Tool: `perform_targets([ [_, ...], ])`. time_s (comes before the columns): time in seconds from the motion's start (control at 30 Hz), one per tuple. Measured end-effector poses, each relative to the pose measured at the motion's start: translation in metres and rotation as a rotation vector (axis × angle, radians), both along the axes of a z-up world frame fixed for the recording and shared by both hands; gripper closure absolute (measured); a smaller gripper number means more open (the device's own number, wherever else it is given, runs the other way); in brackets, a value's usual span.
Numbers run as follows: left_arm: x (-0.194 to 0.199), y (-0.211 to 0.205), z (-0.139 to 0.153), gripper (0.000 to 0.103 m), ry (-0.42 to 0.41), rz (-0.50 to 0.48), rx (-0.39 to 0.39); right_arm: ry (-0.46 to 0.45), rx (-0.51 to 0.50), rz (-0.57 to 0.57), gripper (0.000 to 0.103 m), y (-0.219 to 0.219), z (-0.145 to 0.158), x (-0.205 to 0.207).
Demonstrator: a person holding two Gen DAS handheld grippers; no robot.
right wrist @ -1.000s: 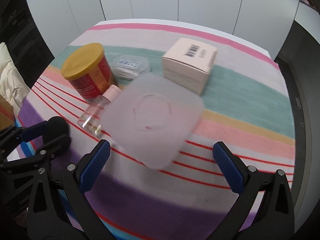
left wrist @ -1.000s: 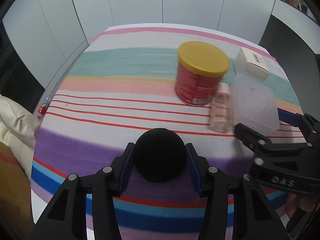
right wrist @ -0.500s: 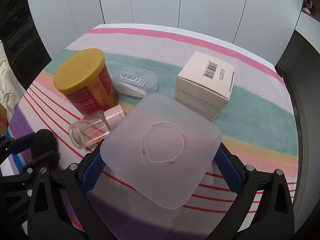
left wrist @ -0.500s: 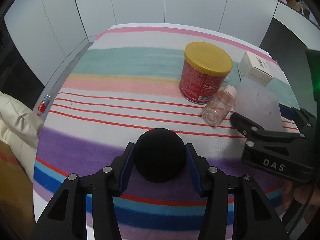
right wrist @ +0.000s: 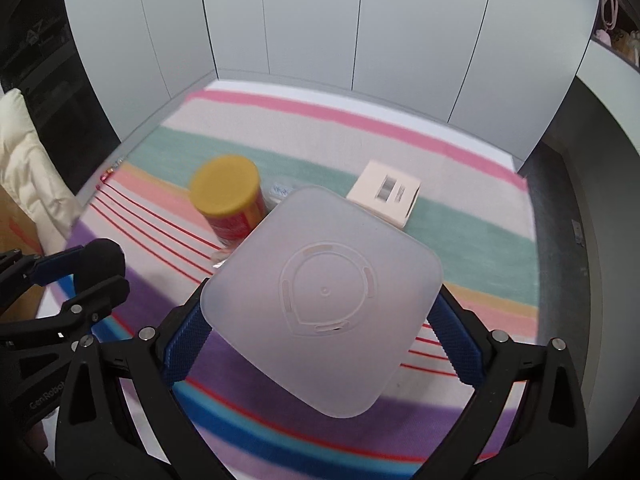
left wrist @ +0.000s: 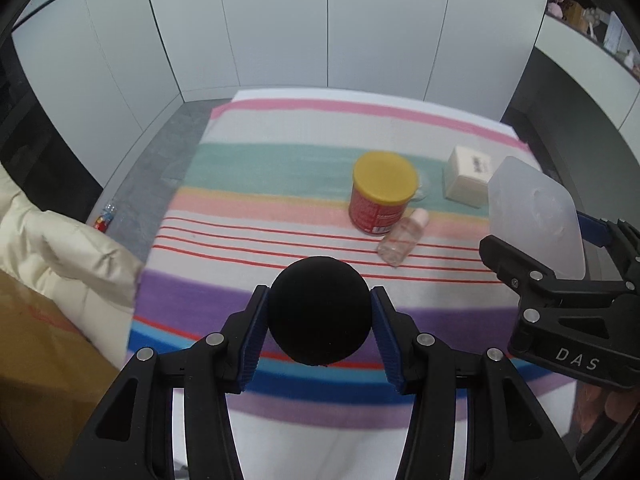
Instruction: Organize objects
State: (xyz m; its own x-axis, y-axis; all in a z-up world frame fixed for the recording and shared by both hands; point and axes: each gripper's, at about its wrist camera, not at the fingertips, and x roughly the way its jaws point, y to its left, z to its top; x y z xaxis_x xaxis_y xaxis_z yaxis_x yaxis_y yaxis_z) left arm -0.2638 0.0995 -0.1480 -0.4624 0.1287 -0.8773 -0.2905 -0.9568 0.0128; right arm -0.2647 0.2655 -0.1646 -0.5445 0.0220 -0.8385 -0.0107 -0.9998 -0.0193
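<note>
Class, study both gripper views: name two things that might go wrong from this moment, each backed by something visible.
1. The right gripper pinches the frosted square container only at opposite corners; it might twist loose.
2. The container hides the small clear bottle beside the red can, so lowering blind may knock either.
</note>
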Motion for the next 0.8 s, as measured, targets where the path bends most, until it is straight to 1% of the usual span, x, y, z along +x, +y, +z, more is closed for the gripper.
perform_targets([
  [0.17,0.019,-0.011,0.026,0.052,0.003,0.016,0.016,0.023,-0.005,0.000,0.002,-0.011,0.035,0.023],
  [0.4,0.046,-0.033,0.060,0.052,0.037,0.047,0.020,0.046,-0.005,0.014,0.002,-0.032,0.077,0.062],
  [0.5,0.060,-0.043,0.074,0.052,0.044,0.063,0.051,0.058,-0.001,0.016,0.002,-0.038,0.094,0.079],
  [0.6,0.077,-0.054,0.088,0.052,0.046,0.072,0.118,0.065,0.000,0.008,0.002,-0.040,0.108,0.096],
  [0.67,0.088,-0.058,0.095,0.052,0.053,0.074,0.135,0.078,-0.005,0.007,0.002,-0.041,0.118,0.109],
  [0.8,0.106,-0.065,0.104,0.052,0.079,0.066,0.152,0.090,0.001,-0.020,0.002,-0.041,0.127,0.126],
])
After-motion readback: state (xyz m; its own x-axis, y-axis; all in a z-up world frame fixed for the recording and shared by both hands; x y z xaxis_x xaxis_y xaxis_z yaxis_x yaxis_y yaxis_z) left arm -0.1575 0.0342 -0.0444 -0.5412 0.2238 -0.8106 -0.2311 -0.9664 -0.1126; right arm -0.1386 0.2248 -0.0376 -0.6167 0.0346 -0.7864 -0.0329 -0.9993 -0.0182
